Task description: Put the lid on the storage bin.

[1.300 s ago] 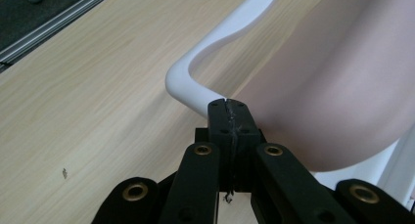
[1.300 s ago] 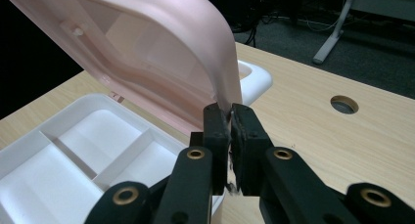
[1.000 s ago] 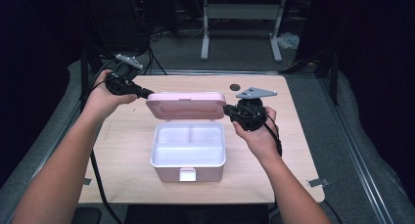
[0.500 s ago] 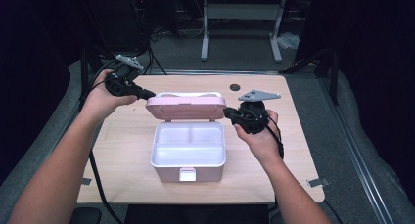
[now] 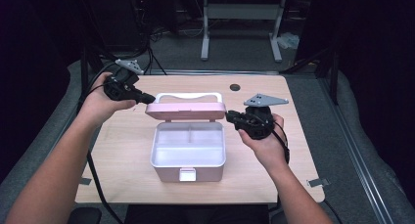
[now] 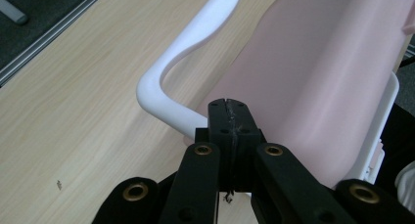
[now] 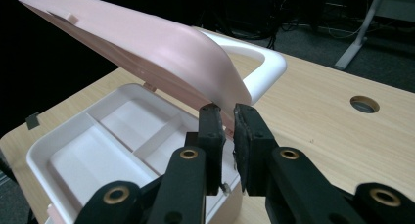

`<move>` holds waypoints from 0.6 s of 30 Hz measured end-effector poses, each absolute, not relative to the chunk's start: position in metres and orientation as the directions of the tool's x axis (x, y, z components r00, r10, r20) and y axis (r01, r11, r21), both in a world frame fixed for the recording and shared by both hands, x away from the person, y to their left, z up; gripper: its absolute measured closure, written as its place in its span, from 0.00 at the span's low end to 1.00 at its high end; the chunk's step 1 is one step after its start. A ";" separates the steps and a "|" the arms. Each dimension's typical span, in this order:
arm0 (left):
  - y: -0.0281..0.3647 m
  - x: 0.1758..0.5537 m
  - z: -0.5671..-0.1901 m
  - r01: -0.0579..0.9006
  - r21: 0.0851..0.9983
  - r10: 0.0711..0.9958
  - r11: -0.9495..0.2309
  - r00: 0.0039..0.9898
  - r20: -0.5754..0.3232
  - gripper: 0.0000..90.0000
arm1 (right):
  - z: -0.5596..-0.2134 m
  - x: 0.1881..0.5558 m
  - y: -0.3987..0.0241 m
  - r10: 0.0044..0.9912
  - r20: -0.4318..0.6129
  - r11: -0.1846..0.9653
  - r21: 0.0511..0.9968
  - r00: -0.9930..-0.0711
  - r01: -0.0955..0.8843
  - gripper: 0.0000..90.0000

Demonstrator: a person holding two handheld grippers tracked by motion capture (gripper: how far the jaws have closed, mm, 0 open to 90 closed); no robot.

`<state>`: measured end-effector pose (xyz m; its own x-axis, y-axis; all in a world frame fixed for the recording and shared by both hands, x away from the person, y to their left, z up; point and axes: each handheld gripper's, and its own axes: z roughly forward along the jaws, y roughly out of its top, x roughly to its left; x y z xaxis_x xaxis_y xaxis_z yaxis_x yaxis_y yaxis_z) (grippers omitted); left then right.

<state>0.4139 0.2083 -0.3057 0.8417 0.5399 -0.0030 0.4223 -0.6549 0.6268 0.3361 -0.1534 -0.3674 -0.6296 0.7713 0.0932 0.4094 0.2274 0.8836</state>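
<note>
Lid half raised over open lunch box, table centre.
High view: we see lid (image 5: pixel 185 108) at 12 o'clock of box (image 5: pixel 188 146). Left gripper view: left gripper (image 6: pixel 230 117) pressed together against the lid's corner. Right gripper view: right gripper (image 7: pixel 229 120) just been parting slightly at the lid edge; lid not yet settled.

Closed tool (image 6: pixel 230 116) against pink lid (image 6: pixel 313 82), white handle (image 6: pixel 186 62), wooden table (image 6: pixel 73 116)

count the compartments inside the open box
2 for certain: one wide compartment along one side and a smaller one beyond the divider. A further one beside it is partly hidden behind the raised pink lid.
</note>
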 end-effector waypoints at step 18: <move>0.208 0.390 -0.323 0.390 0.642 0.494 -0.660 0.869 -0.021 1.00 | -0.382 0.314 -0.159 0.746 0.091 0.253 0.878 -0.660 0.407 0.83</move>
